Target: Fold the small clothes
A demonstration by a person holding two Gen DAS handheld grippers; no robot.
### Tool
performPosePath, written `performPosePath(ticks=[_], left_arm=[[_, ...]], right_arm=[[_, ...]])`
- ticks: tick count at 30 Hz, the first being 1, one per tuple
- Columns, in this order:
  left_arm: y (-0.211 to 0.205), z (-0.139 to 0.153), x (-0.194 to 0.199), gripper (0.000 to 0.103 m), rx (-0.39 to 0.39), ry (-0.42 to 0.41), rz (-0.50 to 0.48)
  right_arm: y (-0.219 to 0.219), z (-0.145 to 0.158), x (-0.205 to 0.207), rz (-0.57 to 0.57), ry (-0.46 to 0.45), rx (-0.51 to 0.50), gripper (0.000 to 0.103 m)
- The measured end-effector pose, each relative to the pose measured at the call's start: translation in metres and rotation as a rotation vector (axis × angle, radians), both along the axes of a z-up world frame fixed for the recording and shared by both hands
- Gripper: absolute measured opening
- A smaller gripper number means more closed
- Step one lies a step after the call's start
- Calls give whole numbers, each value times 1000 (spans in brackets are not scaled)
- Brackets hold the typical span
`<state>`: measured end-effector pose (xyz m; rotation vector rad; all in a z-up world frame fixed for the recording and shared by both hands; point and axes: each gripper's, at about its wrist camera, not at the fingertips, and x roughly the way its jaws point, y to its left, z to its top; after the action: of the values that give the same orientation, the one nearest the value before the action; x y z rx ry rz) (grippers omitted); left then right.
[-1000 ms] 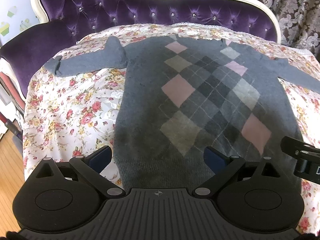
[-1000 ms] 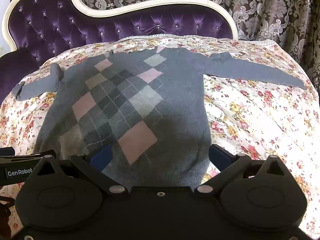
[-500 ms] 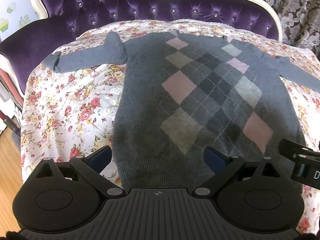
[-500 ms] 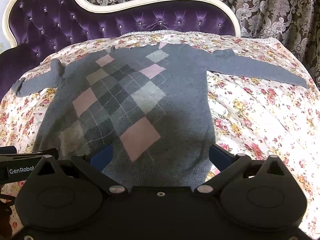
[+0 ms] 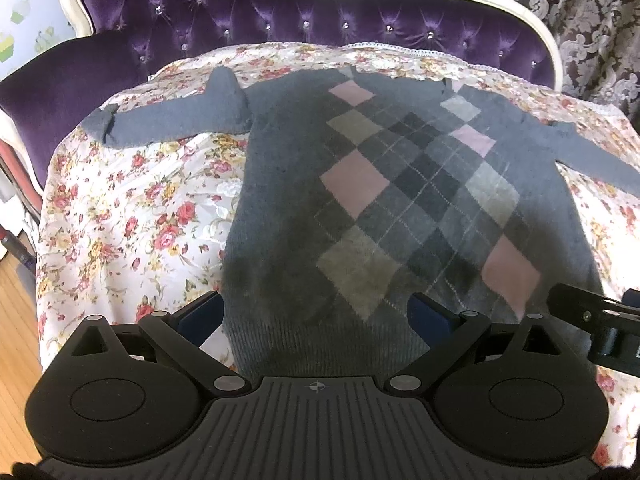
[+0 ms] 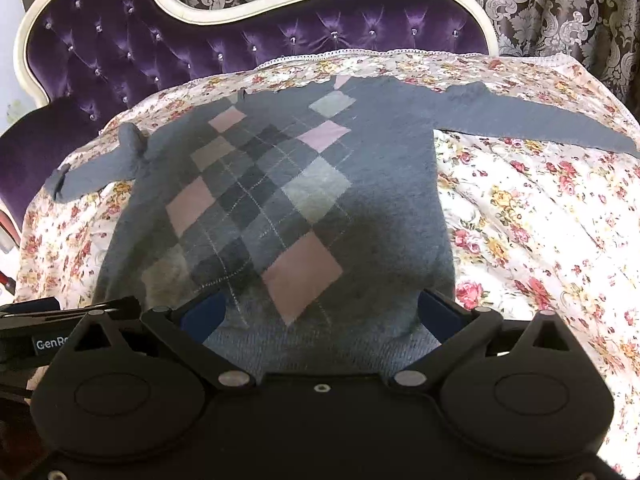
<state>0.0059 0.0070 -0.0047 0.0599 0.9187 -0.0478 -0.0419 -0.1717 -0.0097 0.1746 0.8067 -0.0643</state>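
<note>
While the grey argyle sweater [image 5: 400,208] lies spread flat on the floral cloth [image 5: 132,216] over the purple sofa [image 6: 160,48], left hand-held gripper [image 5: 316,316] and right hand-held gripper [image 6: 320,312] hover wide open above its hem, gripping nothing

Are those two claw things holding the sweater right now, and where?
No, nothing is held. Both the left gripper and the right gripper are open above the hem of the grey argyle sweater, which lies flat.
</note>
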Motion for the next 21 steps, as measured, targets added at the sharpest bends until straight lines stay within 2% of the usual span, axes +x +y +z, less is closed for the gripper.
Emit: performPosePath(ticks=[8,13,19,21], left_arm=[[-1,5,5,99,-12,-12,-7],[-3,24,15,99,5,-79,-29],[-10,48,37,99,-18,-153,-51],[-14,50,46,99,-16,-170,-53]], right_arm=[[-1,4,4,11,1,12,102],[-12,11,14,29,9,71,102],[-40,34,28,22,-53,141,102],[-57,40,35,16,-86,194,102]])
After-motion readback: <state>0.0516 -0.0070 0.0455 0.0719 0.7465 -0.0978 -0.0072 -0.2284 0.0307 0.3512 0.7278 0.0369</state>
